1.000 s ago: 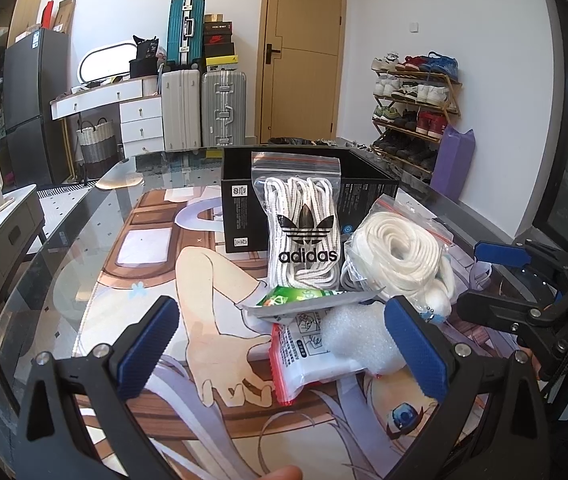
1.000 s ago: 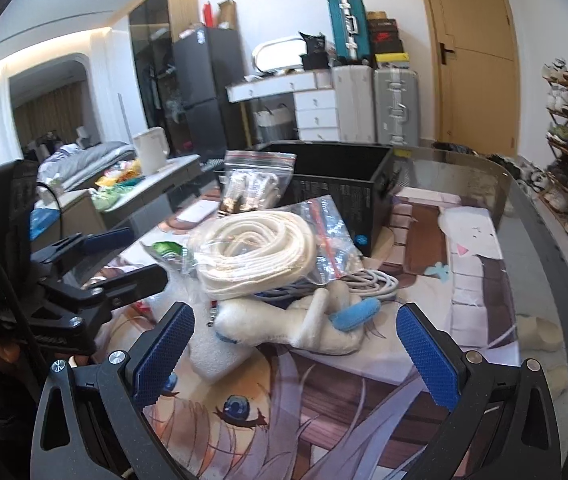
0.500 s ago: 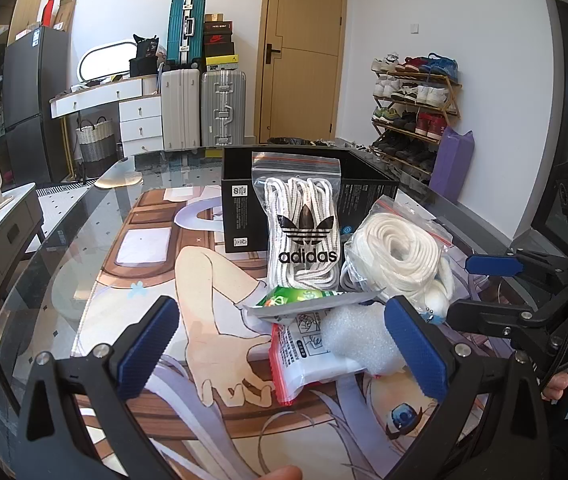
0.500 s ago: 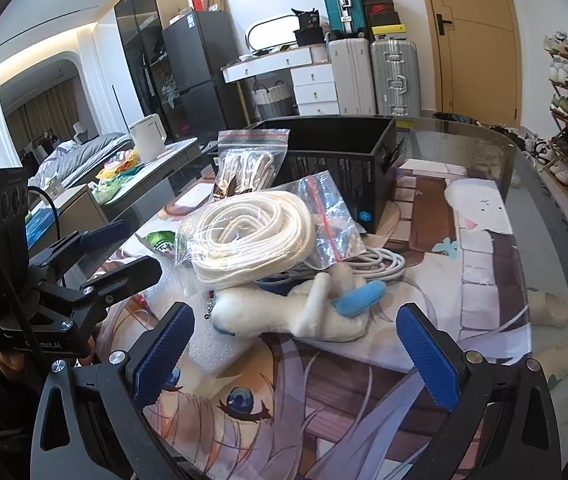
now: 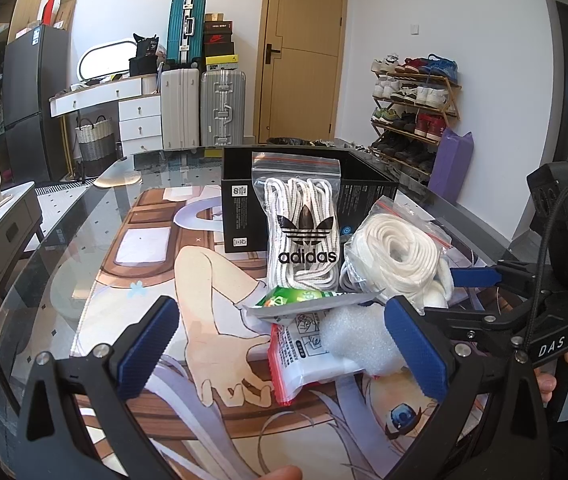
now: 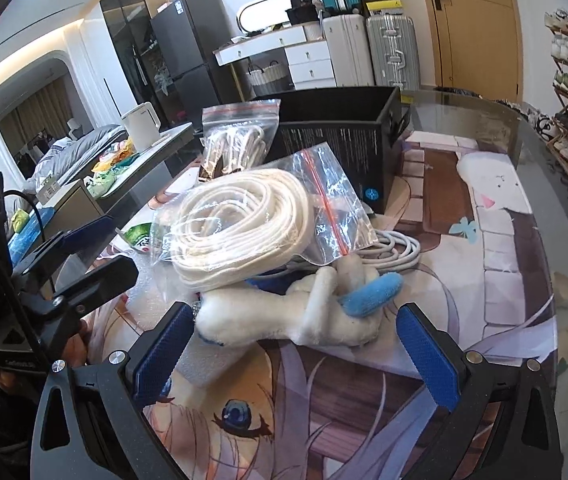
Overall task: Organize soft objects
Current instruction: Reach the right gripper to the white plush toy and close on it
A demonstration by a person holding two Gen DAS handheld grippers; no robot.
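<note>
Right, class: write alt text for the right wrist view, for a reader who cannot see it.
An open right gripper hovers close to a white plush toy with a blue part, lying on a printed table mat. Behind the toy sit a zip bag of coiled white cord and an open black box; the left gripper shows at left.

Your plush toy [image 6: 304, 320]: top at 12 o'clock buried under the bagged white rope [image 6: 239, 228]. Grey cable [image 6: 396, 248] mostly covered by that bag. Black box [image 5: 243, 216] front blocked by the adidas lace bag [image 5: 304, 232]. Label print on the white packet [image 5: 308, 352] too small to read.
</note>
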